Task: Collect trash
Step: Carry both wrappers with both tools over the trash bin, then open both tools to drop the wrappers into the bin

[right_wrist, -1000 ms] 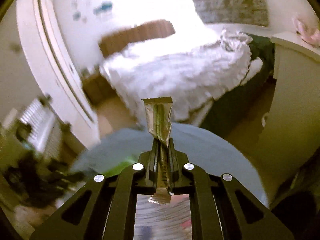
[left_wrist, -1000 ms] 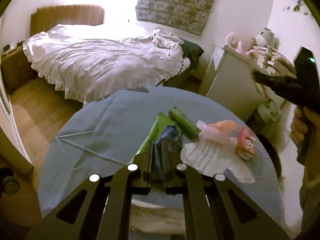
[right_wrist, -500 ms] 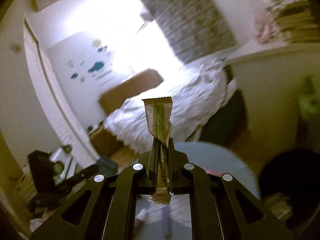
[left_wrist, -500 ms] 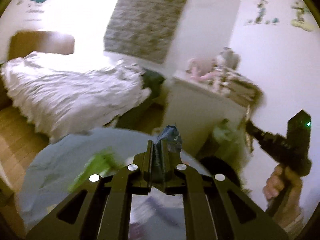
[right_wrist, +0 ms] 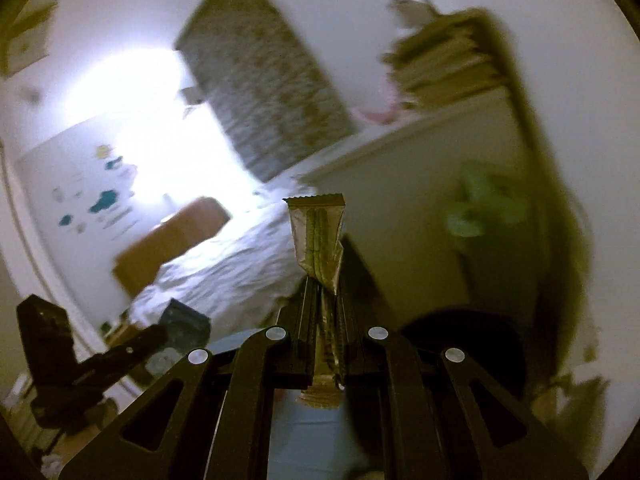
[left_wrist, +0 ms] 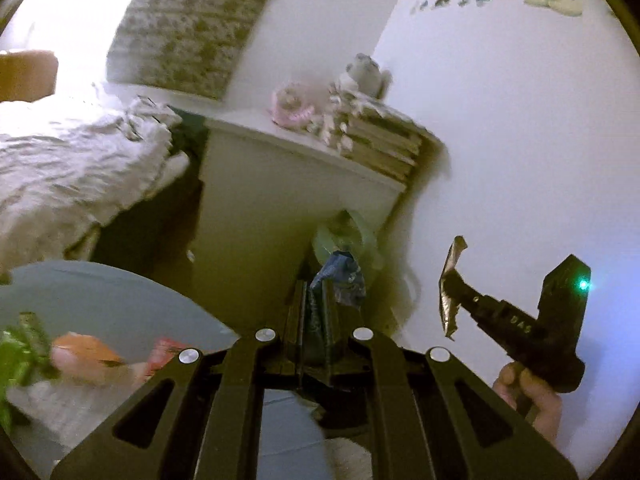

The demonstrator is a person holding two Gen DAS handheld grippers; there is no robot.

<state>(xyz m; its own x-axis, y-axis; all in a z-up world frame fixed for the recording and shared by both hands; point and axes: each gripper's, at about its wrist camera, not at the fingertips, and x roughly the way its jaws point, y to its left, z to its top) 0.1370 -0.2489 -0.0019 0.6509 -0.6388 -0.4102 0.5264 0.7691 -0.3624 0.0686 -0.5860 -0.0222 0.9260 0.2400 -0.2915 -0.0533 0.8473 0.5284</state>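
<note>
The left hand-held gripper (left_wrist: 316, 320) is clamped on a crumpled blue wrapper (left_wrist: 340, 280), whose lower part is hidden between the jaws. The right hand-held gripper (right_wrist: 324, 312) is clamped on a gold snack wrapper (right_wrist: 318, 236), upright, with its tail protruding behind the jaws. More trash (left_wrist: 84, 354) lies blurred on the table (left_wrist: 120, 300), cut off at the frame edge. A dark round shape (right_wrist: 468, 344) below the white cabinet (left_wrist: 272, 200) cannot be identified.
</note>
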